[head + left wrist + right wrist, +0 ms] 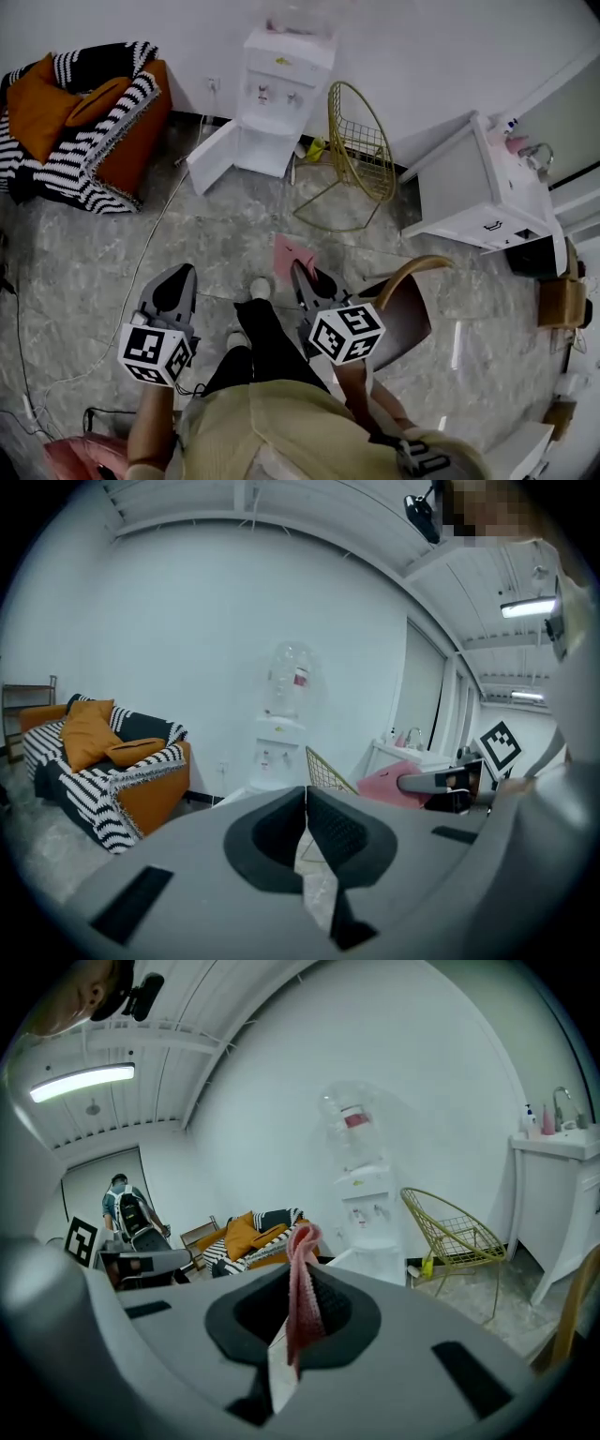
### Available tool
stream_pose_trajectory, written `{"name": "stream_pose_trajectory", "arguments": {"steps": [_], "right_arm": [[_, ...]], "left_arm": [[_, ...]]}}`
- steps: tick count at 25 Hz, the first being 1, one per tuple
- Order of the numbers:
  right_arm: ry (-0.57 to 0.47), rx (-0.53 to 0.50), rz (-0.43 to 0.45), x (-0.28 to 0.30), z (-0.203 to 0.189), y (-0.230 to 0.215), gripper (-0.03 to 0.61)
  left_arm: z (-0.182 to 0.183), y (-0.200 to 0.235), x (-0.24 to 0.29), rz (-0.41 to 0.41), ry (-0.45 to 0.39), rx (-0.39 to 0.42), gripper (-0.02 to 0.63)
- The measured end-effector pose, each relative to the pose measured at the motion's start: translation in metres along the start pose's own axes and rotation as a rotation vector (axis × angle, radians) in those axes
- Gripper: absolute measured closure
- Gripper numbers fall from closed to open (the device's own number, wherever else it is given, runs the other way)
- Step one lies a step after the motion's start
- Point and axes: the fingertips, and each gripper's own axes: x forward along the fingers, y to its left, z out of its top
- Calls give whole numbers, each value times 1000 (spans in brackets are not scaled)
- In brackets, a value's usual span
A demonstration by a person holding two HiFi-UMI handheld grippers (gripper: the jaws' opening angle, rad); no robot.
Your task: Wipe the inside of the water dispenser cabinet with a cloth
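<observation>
The white water dispenser [279, 86] stands against the far wall with its lower cabinet door [214, 157] swung open to the left; it also shows in the left gripper view [278, 752] and the right gripper view [364, 1208]. My right gripper [298, 274] is shut on a pink cloth [290, 253], which sticks up between its jaws [300, 1288]. My left gripper [178, 281] is shut with nothing in it [305, 803]. Both grippers are held low, well short of the dispenser.
A gold wire chair [359, 150] stands right of the dispenser. A striped sofa with orange cushions [80, 117] fills the left. A white sink cabinet [487, 187] is at right, and a wooden chair [408, 300] is close by my right gripper. A cable [141, 262] runs across the floor.
</observation>
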Motion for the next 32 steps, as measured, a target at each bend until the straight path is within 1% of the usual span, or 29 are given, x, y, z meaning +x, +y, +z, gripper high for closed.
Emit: {"name": "stream_pose_trajectory", "arguments": {"steps": [6,11,14,17,20,23,26,32], "right_arm": [[-7,-2,-22,78,31,-54,552],[25,-20,-20,148,64,-106,552],[44,-15,-16,185,77,-130,552],[64,-11,-19,214,85,-154,552],[80,-2,-21,240,91,-177,552],[102,8,-23,265,91,-195,552],[127,16,-31,288,84,-213,552],[189,78,-73,329,49,-233,552]], "left_arm": [[17,36,80,6,-21,-4,597],[37,62,166,4,-26,4,598],[49,77,214,-2,-29,-11,597],[49,85,255,-5,-29,-14,597],[45,95,293,-15,-2,-1,597],[40,109,327,-16,27,-1,597],[31,121,358,-17,39,-7,597],[5,146,400,-13,63,-20,597]]}}
